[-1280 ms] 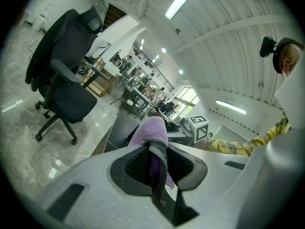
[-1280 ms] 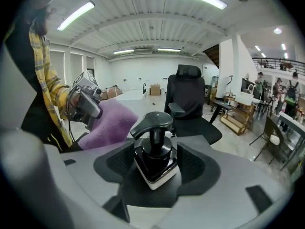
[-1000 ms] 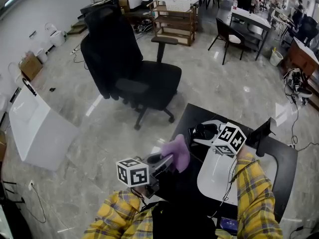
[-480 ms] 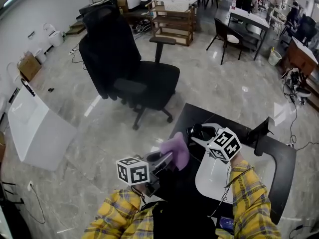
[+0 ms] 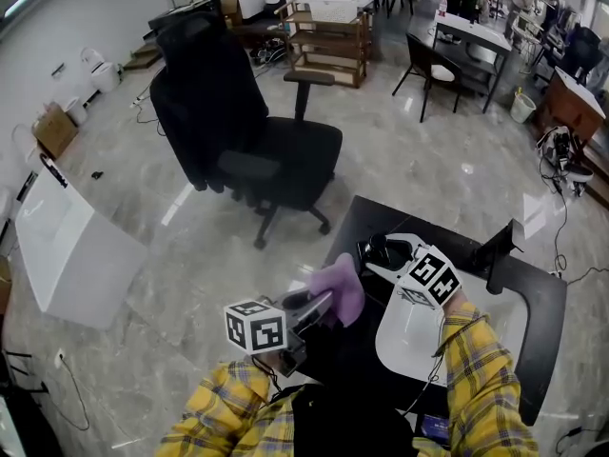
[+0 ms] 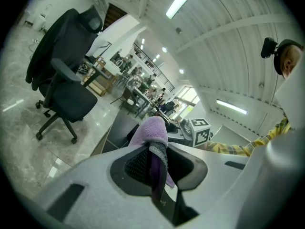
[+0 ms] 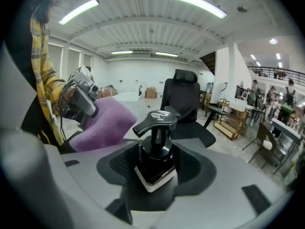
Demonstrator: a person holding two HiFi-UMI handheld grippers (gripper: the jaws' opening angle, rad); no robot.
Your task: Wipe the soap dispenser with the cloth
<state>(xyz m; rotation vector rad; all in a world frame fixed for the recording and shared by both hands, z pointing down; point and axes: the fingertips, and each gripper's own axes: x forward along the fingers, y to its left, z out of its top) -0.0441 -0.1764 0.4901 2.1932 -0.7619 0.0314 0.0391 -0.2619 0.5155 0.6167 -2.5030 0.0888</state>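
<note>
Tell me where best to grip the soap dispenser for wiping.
Take the soap dispenser by its squat body, from the side, below the pump head, which overhangs and would likely sink under pressure. The right gripper, jaws just closed, holds it there.

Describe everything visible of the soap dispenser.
The soap dispenser is glossy black, plastic-looking, squarish, with a white band at its lower edge and a black pump head, spout pointing left in the right gripper view. It stands roughly upright in the right hand-held gripper, whose jaws have just been closing and now clamp its body. The purple cloth is beside it; contact unclear.
</note>
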